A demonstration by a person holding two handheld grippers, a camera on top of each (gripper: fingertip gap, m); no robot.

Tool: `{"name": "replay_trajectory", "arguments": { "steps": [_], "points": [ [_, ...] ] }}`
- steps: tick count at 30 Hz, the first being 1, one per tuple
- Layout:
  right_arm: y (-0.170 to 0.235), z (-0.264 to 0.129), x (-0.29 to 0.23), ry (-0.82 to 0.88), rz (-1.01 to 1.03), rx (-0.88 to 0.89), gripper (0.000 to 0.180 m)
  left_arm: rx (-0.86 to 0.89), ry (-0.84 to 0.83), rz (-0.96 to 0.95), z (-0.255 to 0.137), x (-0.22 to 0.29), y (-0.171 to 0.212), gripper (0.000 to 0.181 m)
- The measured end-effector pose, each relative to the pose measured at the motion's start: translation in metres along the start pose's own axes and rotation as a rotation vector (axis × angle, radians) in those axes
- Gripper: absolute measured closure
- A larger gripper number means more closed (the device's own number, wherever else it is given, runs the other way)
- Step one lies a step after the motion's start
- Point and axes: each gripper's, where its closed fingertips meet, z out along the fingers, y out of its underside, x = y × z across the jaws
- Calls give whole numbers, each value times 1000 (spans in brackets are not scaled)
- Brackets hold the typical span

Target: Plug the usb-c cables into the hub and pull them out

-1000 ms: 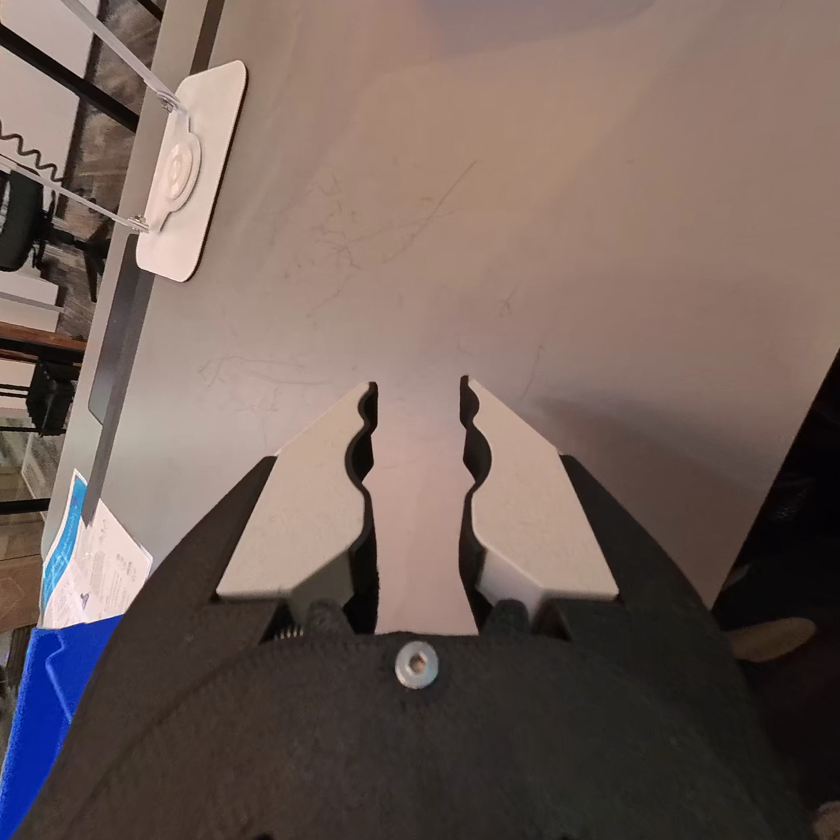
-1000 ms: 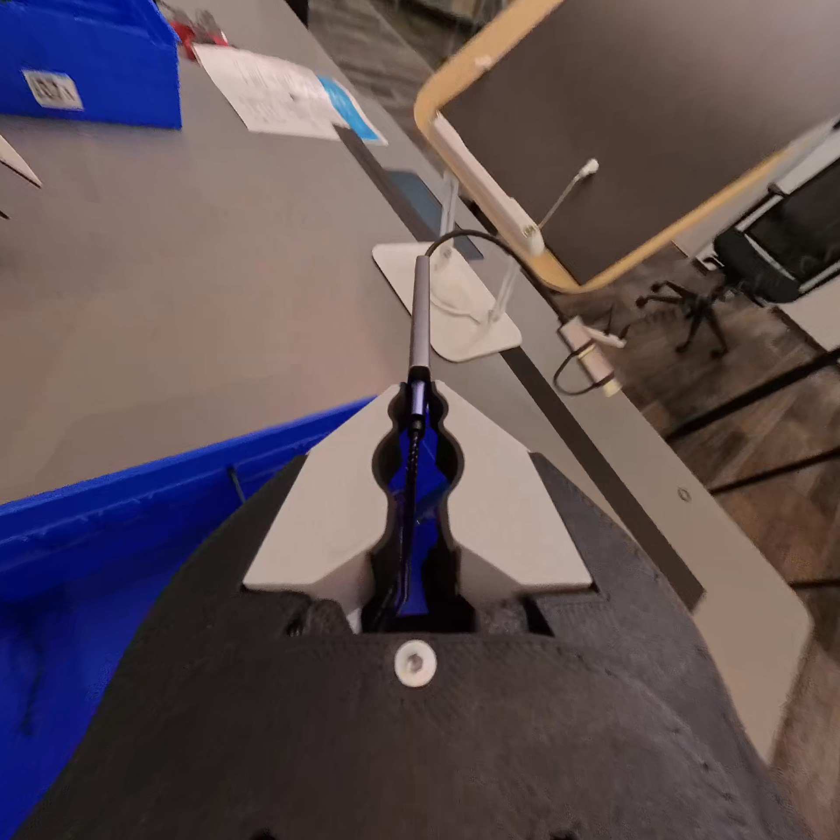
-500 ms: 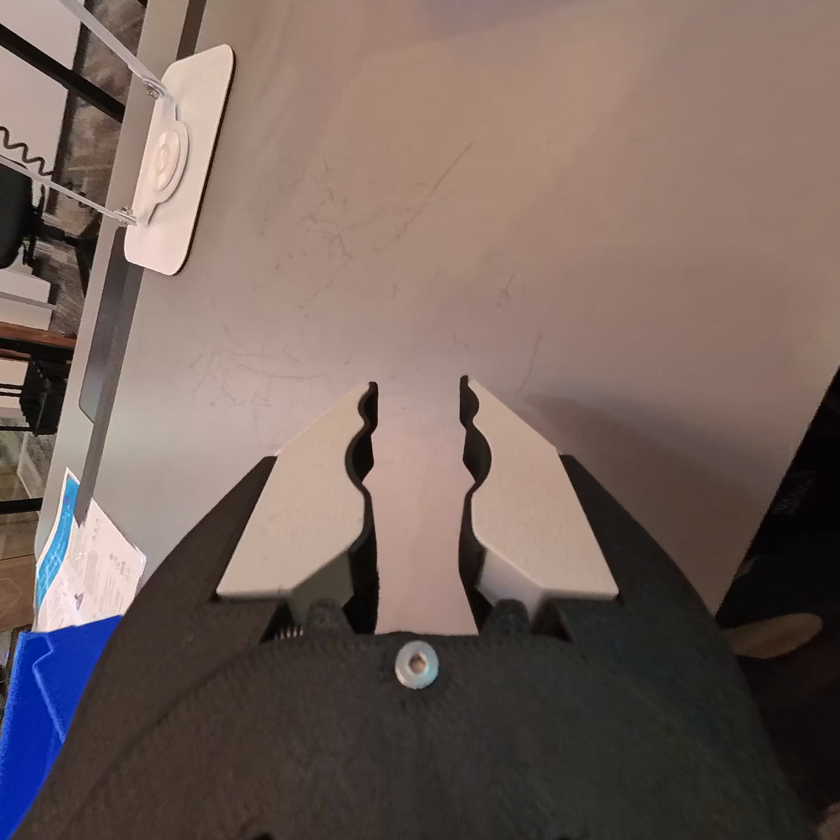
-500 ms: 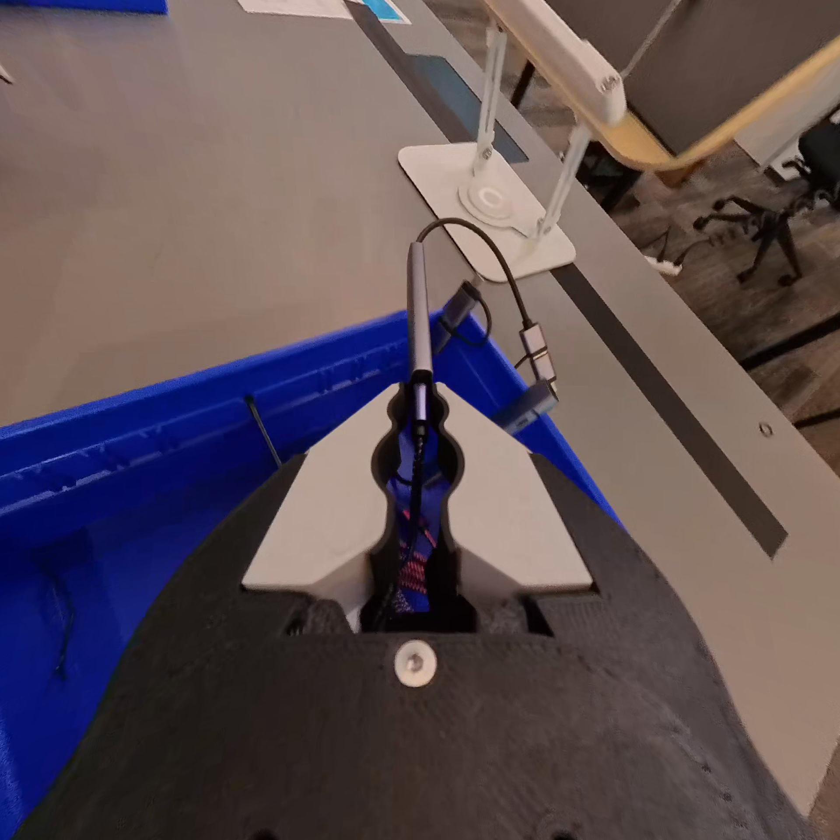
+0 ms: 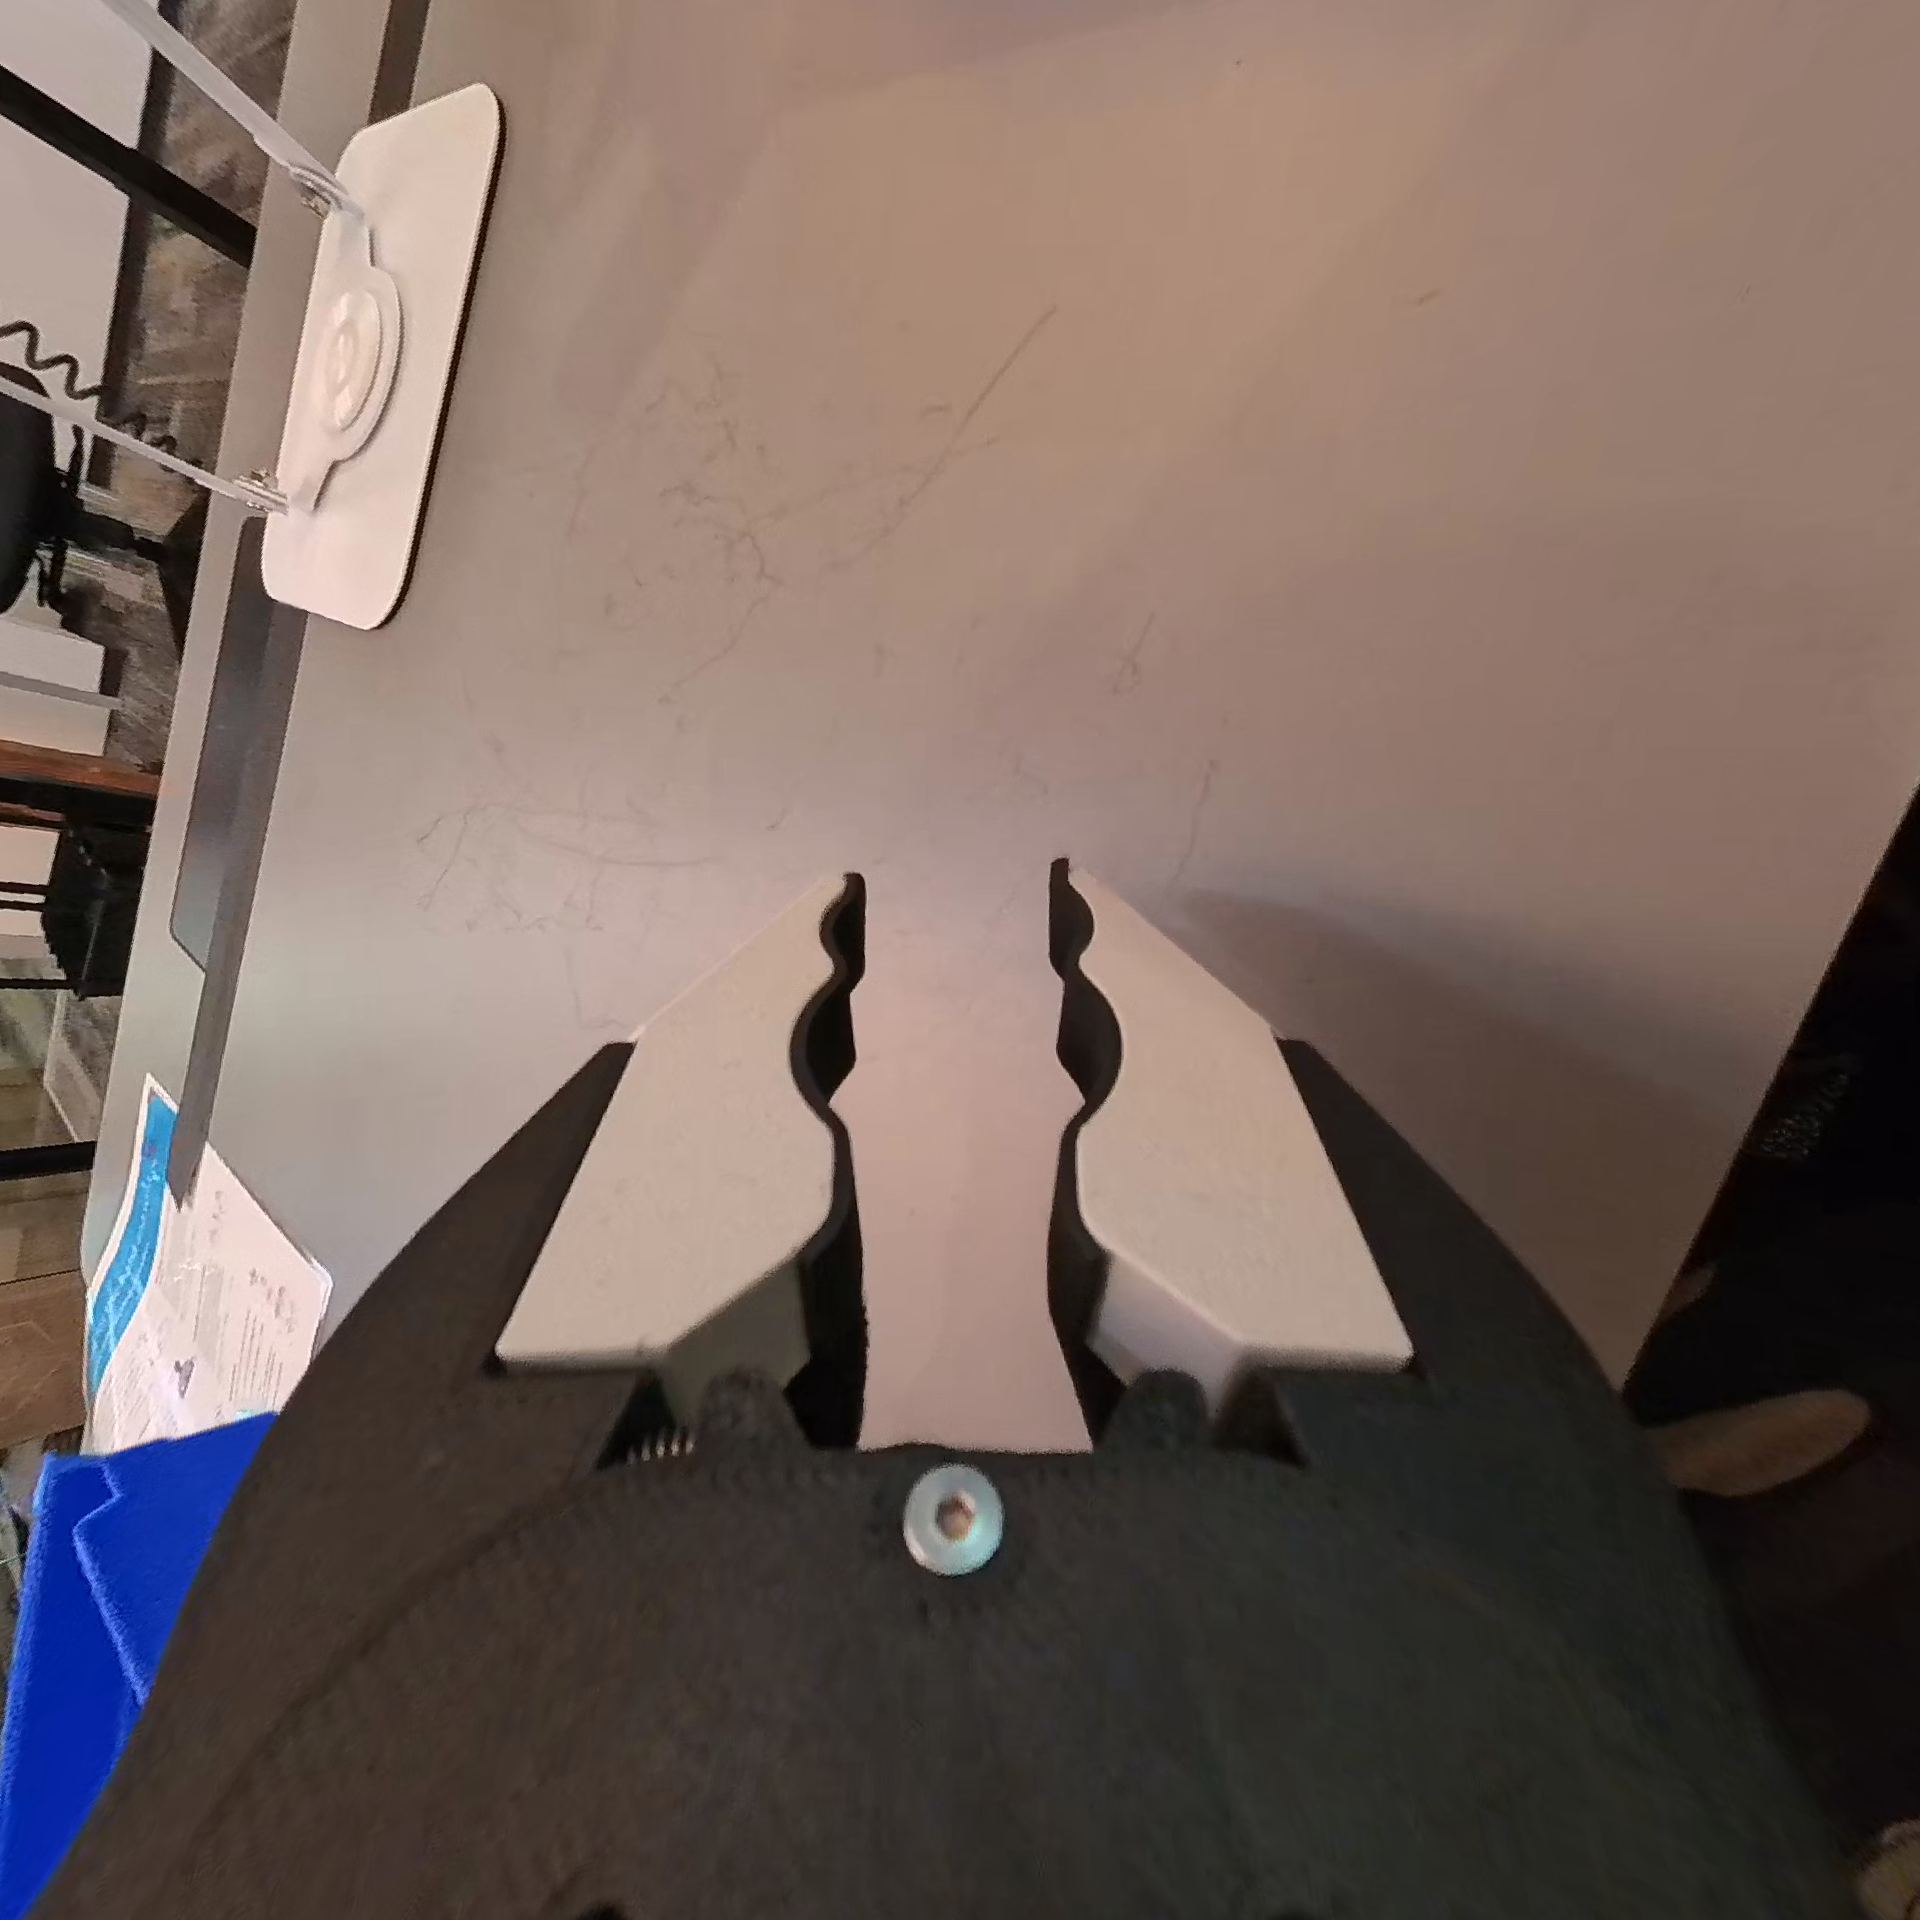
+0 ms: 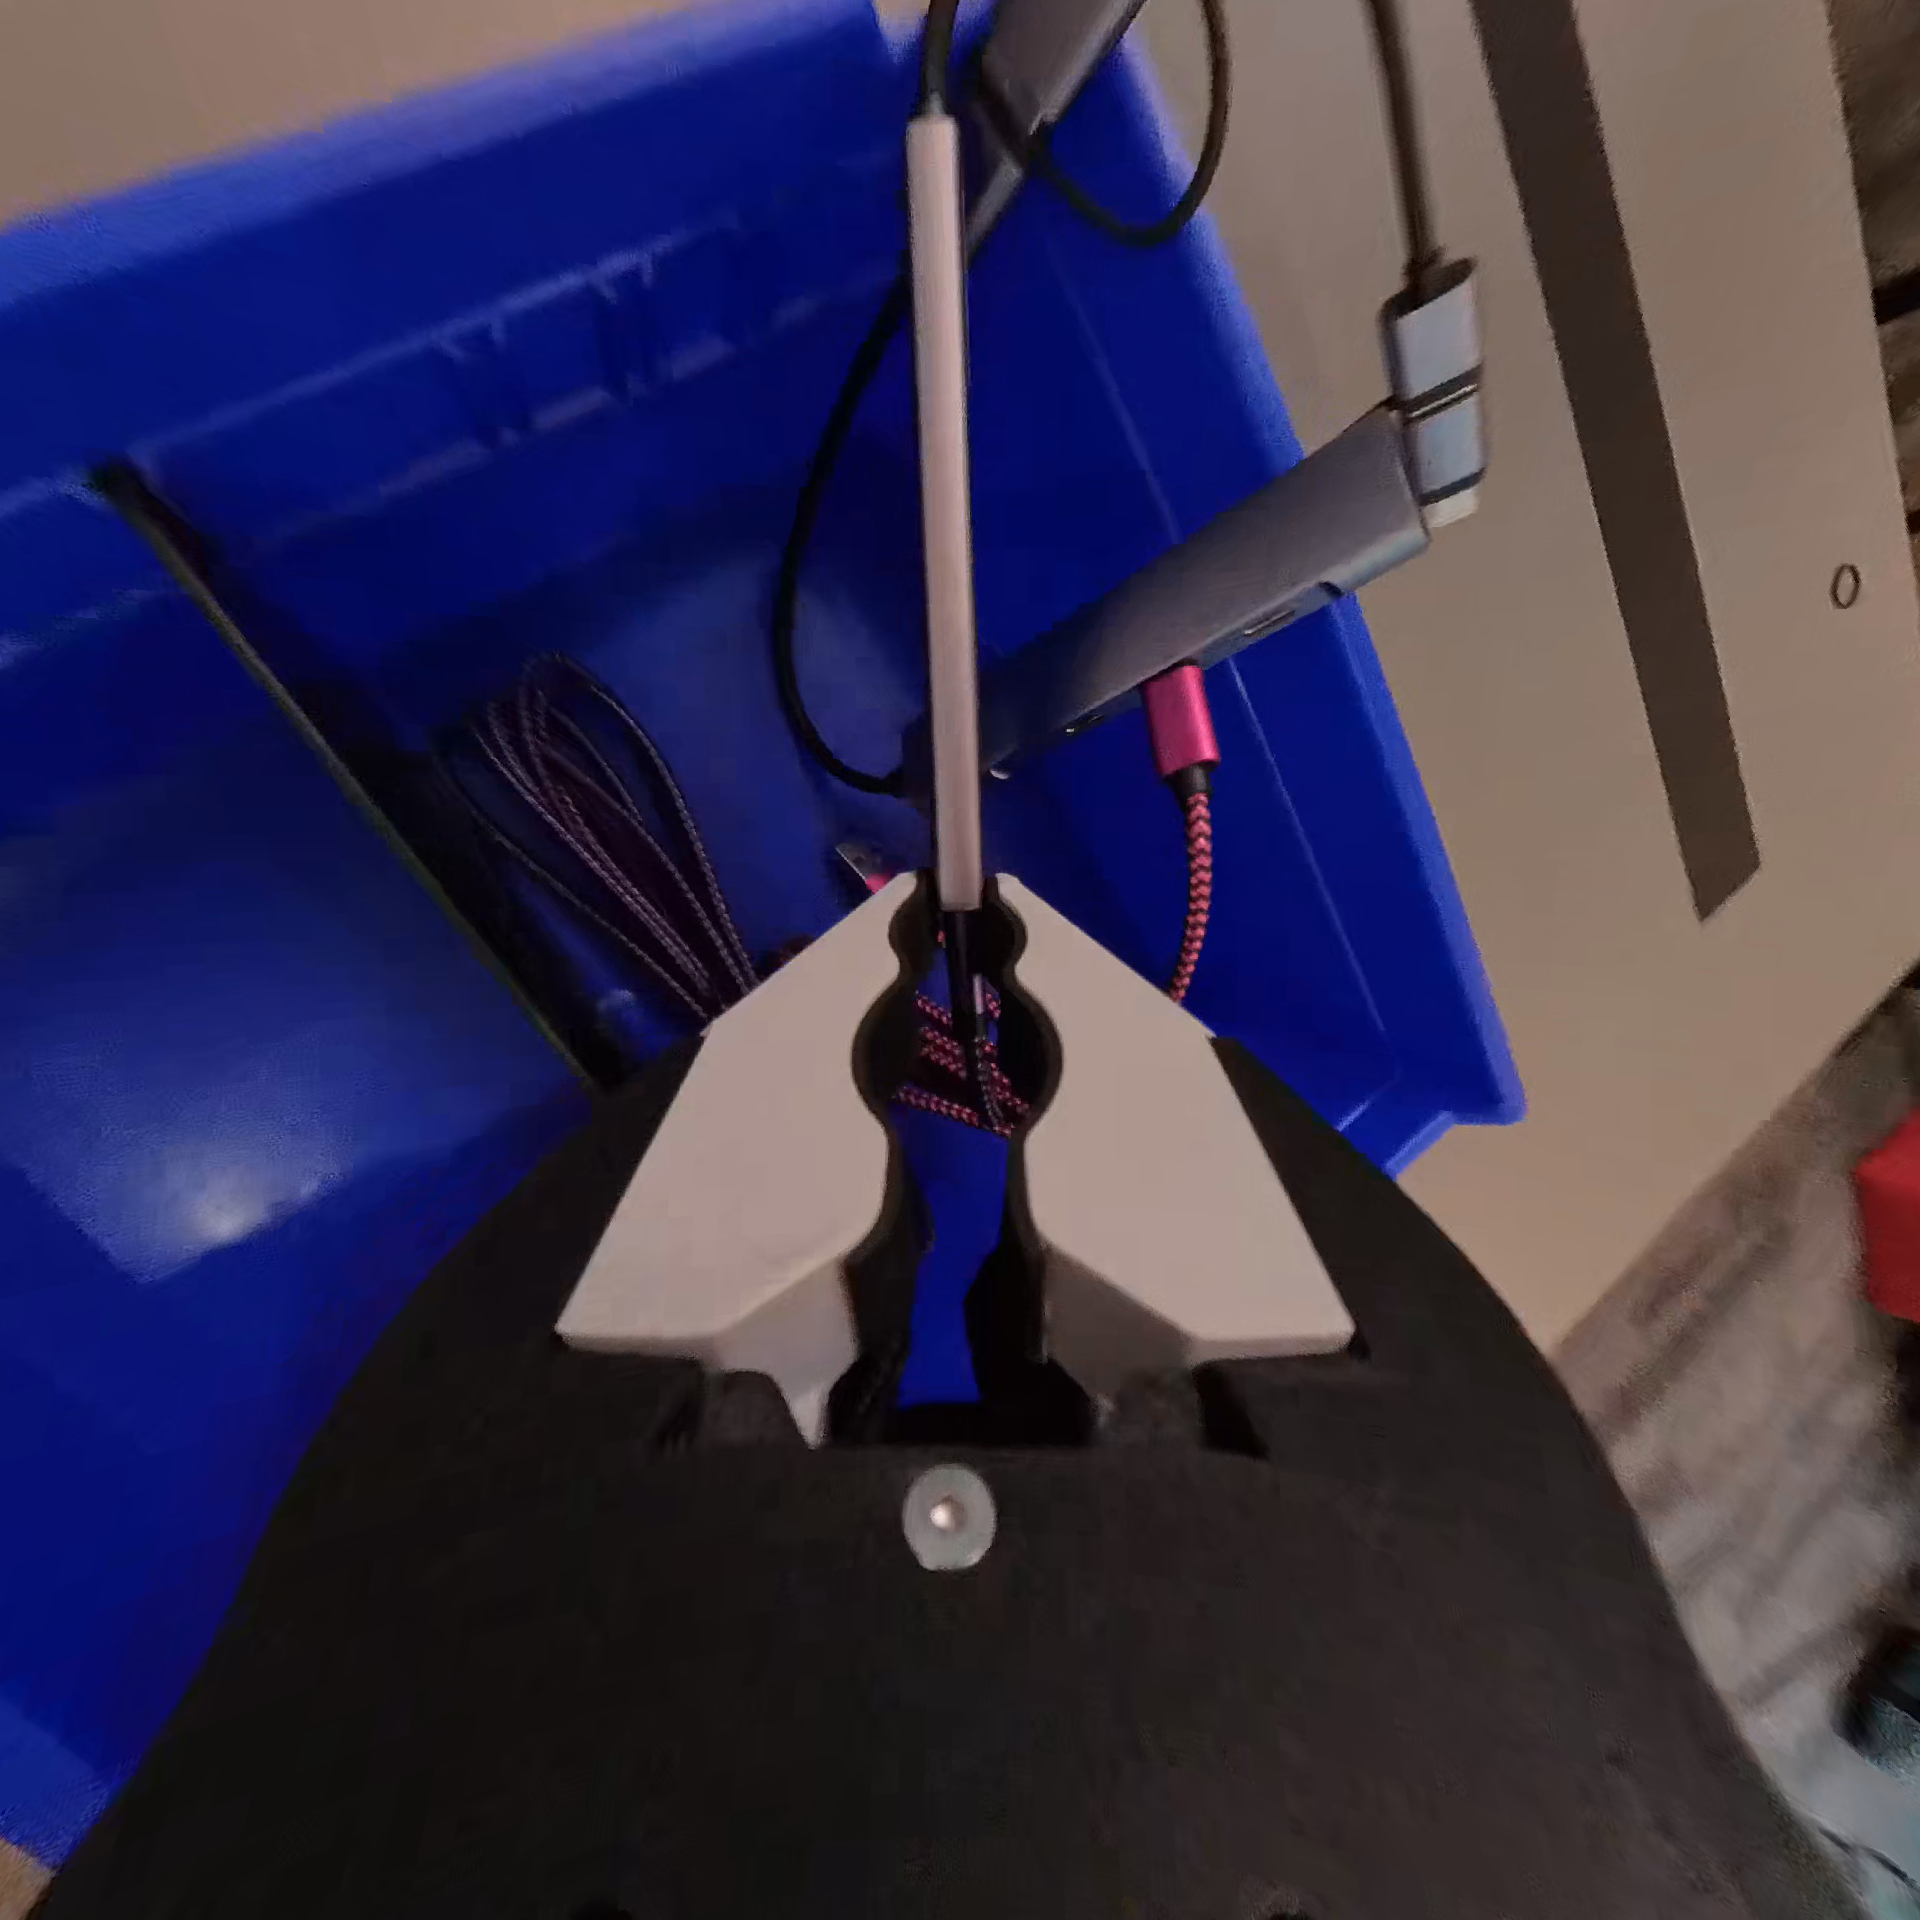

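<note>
Pinching a slim grey hub (image 6: 951,540) edge-on at its lower end, our right gripper (image 6: 956,883) hangs over the blue bin (image 6: 364,436). A second hub (image 6: 1195,613) at two o'clock carries a red-plugged cable (image 6: 1179,727). Tangled leads could snag and yank it out. Our left gripper (image 5: 956,883) is spread, empty. No writing we can read.
</note>
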Motion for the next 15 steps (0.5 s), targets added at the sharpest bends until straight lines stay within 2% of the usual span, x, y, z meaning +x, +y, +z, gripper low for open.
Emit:
{"name": "replay_trajectory", "arguments": {
  "steps": [8, 15],
  "points": [
    [17, 24, 6, 23, -212, -408, 173, -1, 7, 17, 0, 4, -3, 148],
    [30, 59, 1, -16, -261, -569, 172, 4, 6, 16, -3, 1, -3, 148]
  ]
}}
